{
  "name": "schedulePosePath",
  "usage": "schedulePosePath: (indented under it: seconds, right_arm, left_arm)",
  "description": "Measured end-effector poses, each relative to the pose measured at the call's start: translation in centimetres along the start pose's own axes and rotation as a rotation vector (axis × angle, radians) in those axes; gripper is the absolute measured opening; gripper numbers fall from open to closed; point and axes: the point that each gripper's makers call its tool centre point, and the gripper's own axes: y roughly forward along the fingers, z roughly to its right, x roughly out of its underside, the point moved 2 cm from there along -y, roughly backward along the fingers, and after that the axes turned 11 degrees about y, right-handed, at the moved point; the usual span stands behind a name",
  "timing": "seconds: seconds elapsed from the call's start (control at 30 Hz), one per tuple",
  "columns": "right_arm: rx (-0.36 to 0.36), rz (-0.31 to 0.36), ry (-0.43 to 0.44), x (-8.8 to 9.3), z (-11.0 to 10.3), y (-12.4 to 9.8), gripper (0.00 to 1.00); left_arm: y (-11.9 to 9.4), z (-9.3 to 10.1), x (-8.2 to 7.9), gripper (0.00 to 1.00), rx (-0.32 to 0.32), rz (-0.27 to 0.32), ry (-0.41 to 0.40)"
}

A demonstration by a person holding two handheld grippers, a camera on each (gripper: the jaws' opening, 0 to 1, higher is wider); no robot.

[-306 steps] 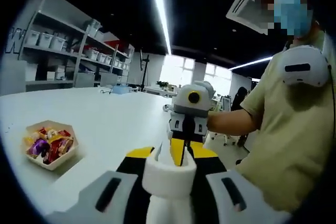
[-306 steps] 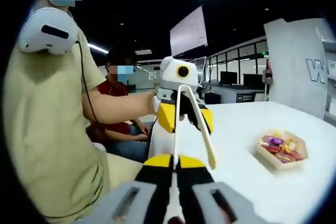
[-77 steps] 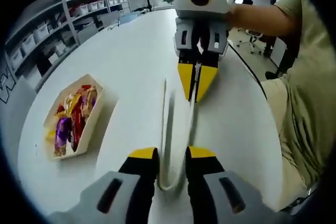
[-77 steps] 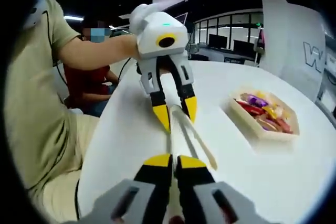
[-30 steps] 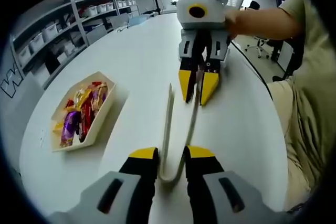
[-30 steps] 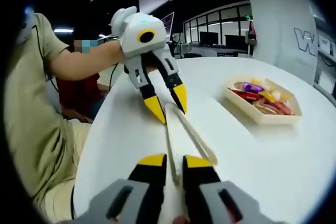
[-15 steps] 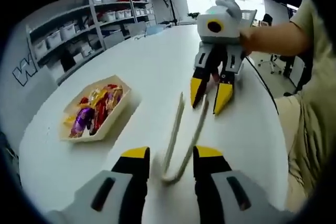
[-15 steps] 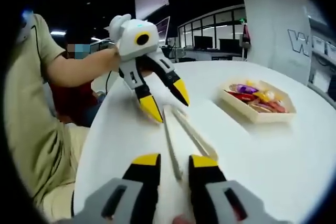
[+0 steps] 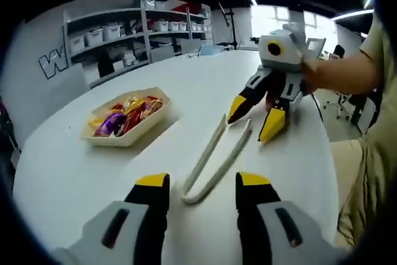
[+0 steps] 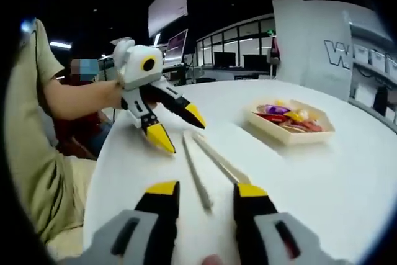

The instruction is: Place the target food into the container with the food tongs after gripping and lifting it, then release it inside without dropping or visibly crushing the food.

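Note:
Cream food tongs [image 9: 217,156] lie flat on the white table [image 9: 80,172], their joined end toward my left gripper [image 9: 203,184] and their two arm tips toward my right gripper [image 9: 255,117]. Both grippers stand open and hold nothing. In the right gripper view the tongs [image 10: 197,172] rest between my right gripper [image 10: 206,192] and my left gripper [image 10: 178,127]. A shallow beige tray [image 9: 133,136] holds several wrapped candies [image 9: 127,110] left of the tongs; in the right gripper view, tray [image 10: 291,136] and candies [image 10: 286,115] lie to the right.
Shelving with storage bins [image 9: 124,35] stands beyond the far table edge. A person's forearm [image 9: 341,72] reaches in from the right, and the table edge runs just below it. A white panel with lettering [image 10: 322,35] stands behind the table [image 10: 322,172].
Both grippers have opened wide and drawn back from the tongs, which now lie free on the table. Both cameras have shifted, lowering toward the tabletop.

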Motion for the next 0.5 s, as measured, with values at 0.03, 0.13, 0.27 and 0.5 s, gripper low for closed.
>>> schedulePosePath:
  seconds: [0.03,0.13,0.27,0.5]
  right_arm:
    - [0.006,0.004,0.004,0.07,0.03,-0.01,0.34]
    - [0.023,0.017,0.014,0.19,0.09,-0.04,0.36]
    - [0.035,0.033,0.030,0.17,-0.03,-0.05,0.39]
    - [0.034,0.049,0.044,0.27,-0.76,-0.08,0.43]
  left_arm:
    - [-0.04,0.04,0.04,0.43,-0.003,0.004,-0.012]
    - [-0.15,0.18,0.12,0.44,-0.017,0.026,-0.050]
    - [-0.23,0.42,0.47,0.45,-0.028,0.041,-0.090]
    - [-0.39,0.84,0.71,0.45,-0.052,0.070,-0.129]
